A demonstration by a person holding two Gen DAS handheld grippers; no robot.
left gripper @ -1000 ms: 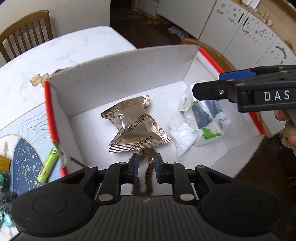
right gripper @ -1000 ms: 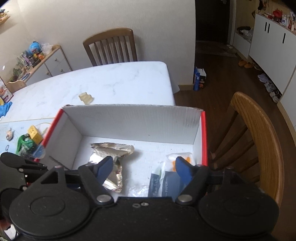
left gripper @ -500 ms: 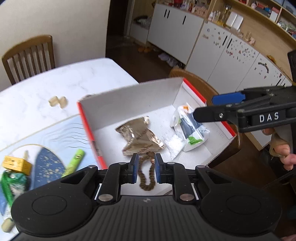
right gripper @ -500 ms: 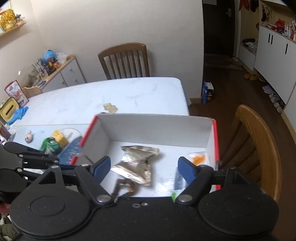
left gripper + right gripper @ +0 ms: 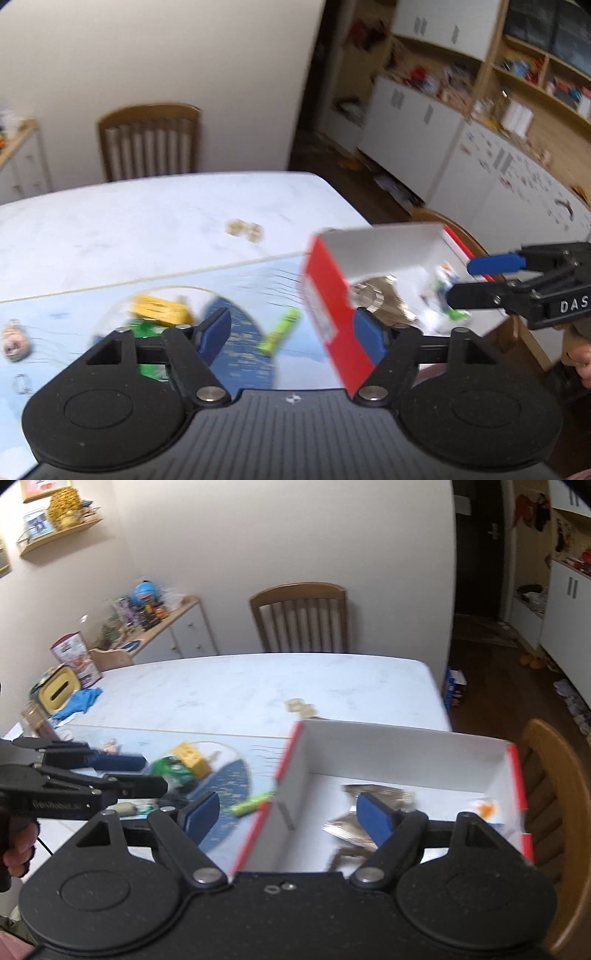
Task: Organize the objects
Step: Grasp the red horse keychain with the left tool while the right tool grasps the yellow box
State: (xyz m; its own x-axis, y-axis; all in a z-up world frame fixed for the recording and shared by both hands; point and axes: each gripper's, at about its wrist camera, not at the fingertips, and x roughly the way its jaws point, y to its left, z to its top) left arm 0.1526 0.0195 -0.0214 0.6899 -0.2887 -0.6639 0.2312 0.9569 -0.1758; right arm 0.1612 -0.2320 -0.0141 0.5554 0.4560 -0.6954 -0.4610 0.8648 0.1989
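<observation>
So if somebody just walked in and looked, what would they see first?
Probably the red-and-white cardboard box at the table's right edge, with a shiny gold snack wrapper lying inside it. Next, the bright things on the blue placemat left of the box: a lime-green tube near the box's wall and a yellow block farther left. Both black claws, left claw and right claw, stand open and empty.

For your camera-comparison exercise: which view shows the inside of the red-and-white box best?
The right wrist view: it looks down into the box, showing its white floor and the gold packet. The left wrist view shows mostly the box's red outer wall, blurred, with only part of the inside.
</observation>
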